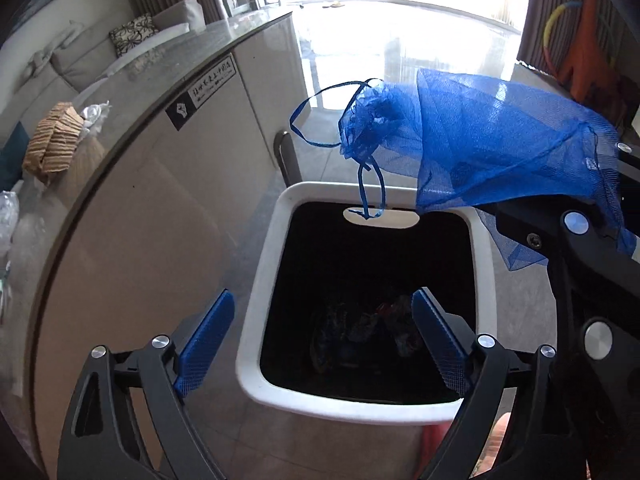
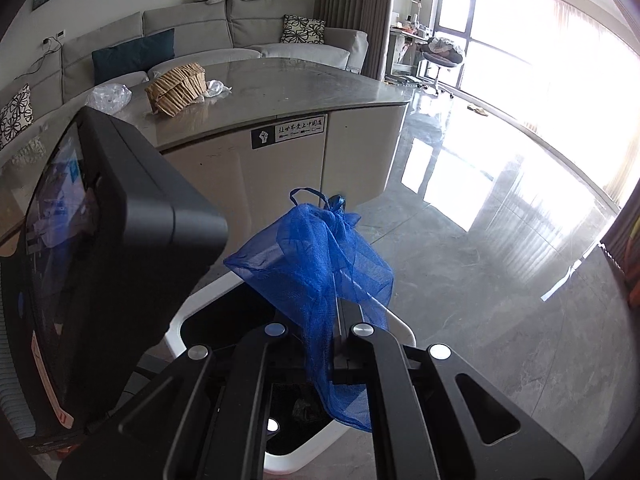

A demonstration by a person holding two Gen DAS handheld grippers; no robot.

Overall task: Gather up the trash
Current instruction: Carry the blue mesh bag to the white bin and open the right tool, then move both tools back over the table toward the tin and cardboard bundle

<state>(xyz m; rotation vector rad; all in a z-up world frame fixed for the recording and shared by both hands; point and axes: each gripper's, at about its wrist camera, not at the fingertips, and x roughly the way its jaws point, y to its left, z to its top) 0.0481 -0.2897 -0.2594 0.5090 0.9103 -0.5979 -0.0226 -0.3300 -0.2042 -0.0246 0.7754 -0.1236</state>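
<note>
A white trash bin (image 1: 256, 280) with a dark inside stands on the floor beside a counter; some wrappers (image 1: 360, 332) lie at its bottom. My left gripper (image 1: 320, 340) is open and empty, held over the bin. My right gripper (image 2: 320, 344) is shut on a blue mesh drawstring bag (image 2: 320, 256), held above the bin's far right rim. In the left wrist view the bag (image 1: 480, 144) hangs out to the left, its ribbon (image 1: 372, 196) dangling over the bin's handle slot. The bin's rim (image 2: 188, 312) shows under the right gripper.
A curved counter (image 2: 280, 76) carries a crumpled brown paper bag (image 2: 176, 88), a clear plastic bag (image 2: 108, 96) and a white scrap (image 2: 216, 88). A grey sofa (image 2: 224, 28) stands behind. Glossy floor (image 2: 500, 260) spreads right. The left gripper's body (image 2: 100, 260) fills the left side.
</note>
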